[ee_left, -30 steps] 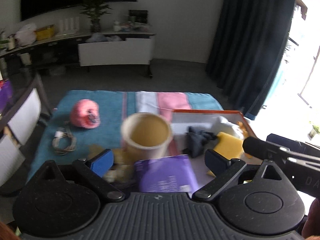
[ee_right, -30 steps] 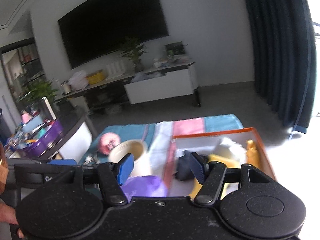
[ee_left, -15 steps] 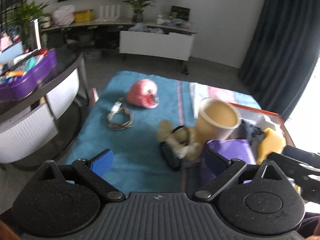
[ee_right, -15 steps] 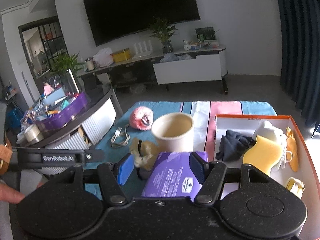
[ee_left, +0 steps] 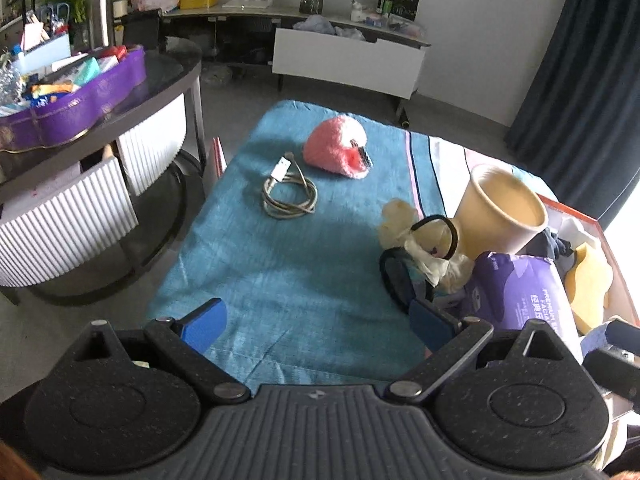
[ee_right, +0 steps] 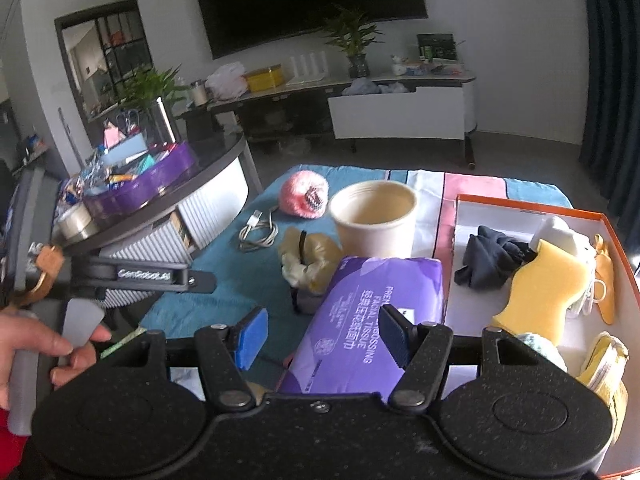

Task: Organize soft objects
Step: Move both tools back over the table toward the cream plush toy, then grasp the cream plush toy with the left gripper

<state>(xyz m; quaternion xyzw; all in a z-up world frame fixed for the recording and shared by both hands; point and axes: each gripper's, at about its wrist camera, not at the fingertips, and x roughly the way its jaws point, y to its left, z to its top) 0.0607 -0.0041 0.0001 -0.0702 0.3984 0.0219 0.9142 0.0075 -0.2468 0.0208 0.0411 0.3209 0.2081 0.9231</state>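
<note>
My left gripper [ee_left: 316,324] is open and empty, hanging over the near part of the teal cloth [ee_left: 280,264]. Ahead of it lie a pink plush [ee_left: 338,152] and, to its right, a beige soft bundle [ee_left: 416,240] ringed by a black hair band. My right gripper [ee_right: 323,336] is open above the purple tissue pack [ee_right: 384,300], which rests on the table; its pads do not press on the pack. The orange box [ee_right: 532,206] on the right holds a dark cloth [ee_right: 492,256], a yellow sponge [ee_right: 544,292] and a white soft item [ee_right: 560,232].
A cream paper cup [ee_right: 374,216] stands upright between the bundle and the box. A coiled white cable [ee_left: 288,196] lies near the plush. A round side table with a purple tray [ee_left: 80,108] stands close on the left. A hand [ee_right: 40,352] holds the left gripper's handle.
The left gripper has swung left and down, from facing the cup and box to facing the bare teal cloth. The right gripper has sunk toward the tissue pack. Both jaws have stayed open.
</note>
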